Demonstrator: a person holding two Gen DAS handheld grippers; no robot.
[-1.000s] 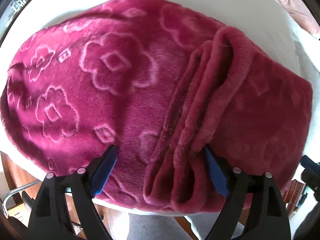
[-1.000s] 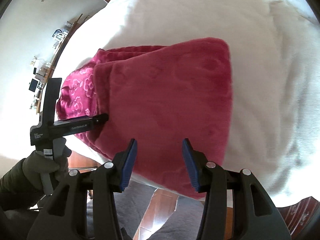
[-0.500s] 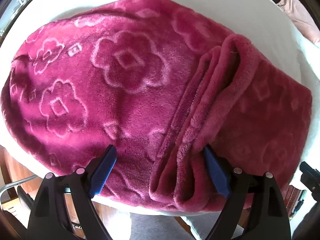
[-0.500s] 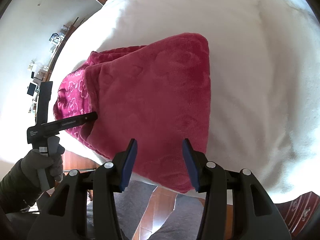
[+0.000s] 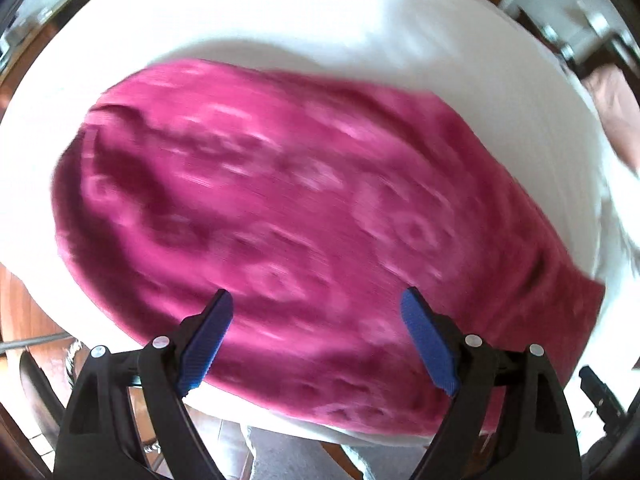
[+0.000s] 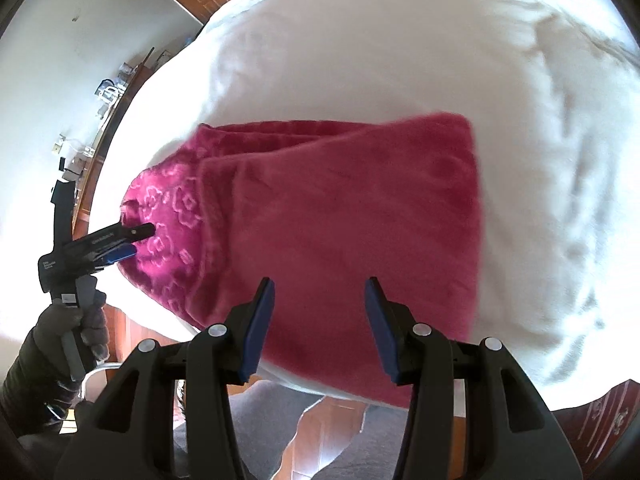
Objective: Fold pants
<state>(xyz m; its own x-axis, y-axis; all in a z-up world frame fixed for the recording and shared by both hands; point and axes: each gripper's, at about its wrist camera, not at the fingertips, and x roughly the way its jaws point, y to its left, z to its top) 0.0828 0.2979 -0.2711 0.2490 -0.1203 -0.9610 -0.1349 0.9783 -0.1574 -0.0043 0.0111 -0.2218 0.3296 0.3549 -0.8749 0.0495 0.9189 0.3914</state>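
- The pants (image 6: 340, 236) lie on the bed (image 6: 400, 60) near its near edge, folded into a thick magenta bundle — a plain flap covers the right part and the flower-embossed layer shows at the left end.
- The near hem reaches the mattress edge, which I judge keeps both claws within easy reach of it.
- The left claw (image 5: 316, 340) hovers over the near hem of the embossed part with its blue pads wide apart and nothing between them; it is open and empty.
- The left wrist view is smeared, so the fold lines there cannot be read.
- From the right wrist view, the left claw (image 6: 134, 242) points in at the left end of the bundle, tips at or just above the pile; whether they touch, I cannot tell.
- A gloved hand (image 6: 76, 328) holds that tool by its grip, below the bed edge at the left, the tool angled up toward the cloth.
- The right claw (image 6: 319, 320) hangs above the near hem of the plain flap, jaws apart, gripping nothing — pointed across the bed toward the far side.
- Both claws being free and low at the hem suggests a fold laid down and the next grasp not yet begun.
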